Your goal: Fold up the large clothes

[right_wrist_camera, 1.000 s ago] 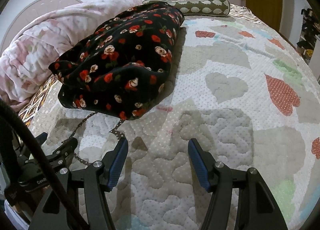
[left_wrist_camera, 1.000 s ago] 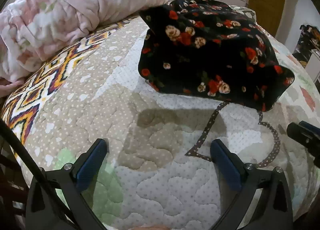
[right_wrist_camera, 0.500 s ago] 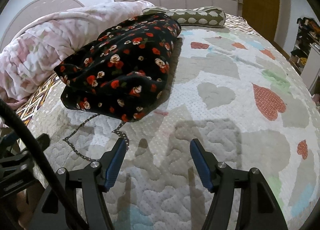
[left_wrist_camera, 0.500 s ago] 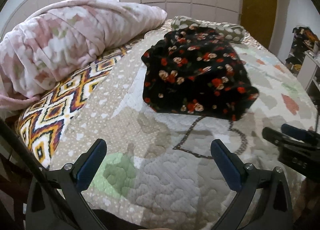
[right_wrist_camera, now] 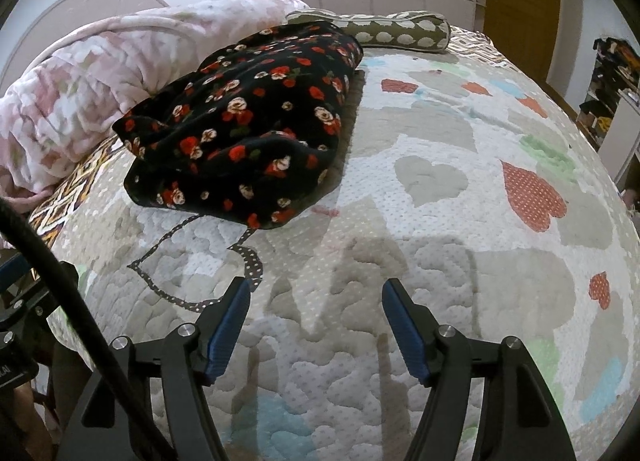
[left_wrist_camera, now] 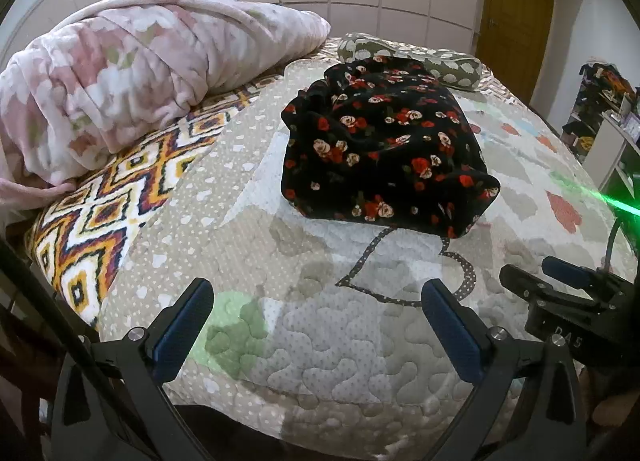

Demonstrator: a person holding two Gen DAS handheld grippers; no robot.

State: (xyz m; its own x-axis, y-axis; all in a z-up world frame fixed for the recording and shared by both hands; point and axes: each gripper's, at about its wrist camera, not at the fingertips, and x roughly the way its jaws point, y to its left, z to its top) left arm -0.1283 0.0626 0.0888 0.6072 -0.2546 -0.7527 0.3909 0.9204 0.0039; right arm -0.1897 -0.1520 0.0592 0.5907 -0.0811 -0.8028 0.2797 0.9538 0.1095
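A black garment with red and cream roses (left_wrist_camera: 380, 153) lies folded into a thick bundle on the quilted bedspread (left_wrist_camera: 320, 341), toward the far side. The same garment (right_wrist_camera: 248, 129) sits up and to the left in the right wrist view. My left gripper (left_wrist_camera: 316, 289) hovers open over bare quilt, well short of the garment, with nothing between its blue pads. My right gripper (right_wrist_camera: 316, 287) is also open and empty above the quilt, near the dotted heart outline. The right gripper's tip (left_wrist_camera: 560, 281) shows at the right edge of the left wrist view.
A bunched pink floral blanket (left_wrist_camera: 140, 73) lies along the left side of the bed. A green bolster pillow (right_wrist_camera: 400, 31) rests behind the garment. Cluttered shelves (right_wrist_camera: 612, 81) stand to the right, and a wooden door (left_wrist_camera: 516, 17) is at the back.
The left gripper has risen and drawn back, so the garment now looks smaller and farther. The right gripper has barely moved and its jaws stand slightly wider.
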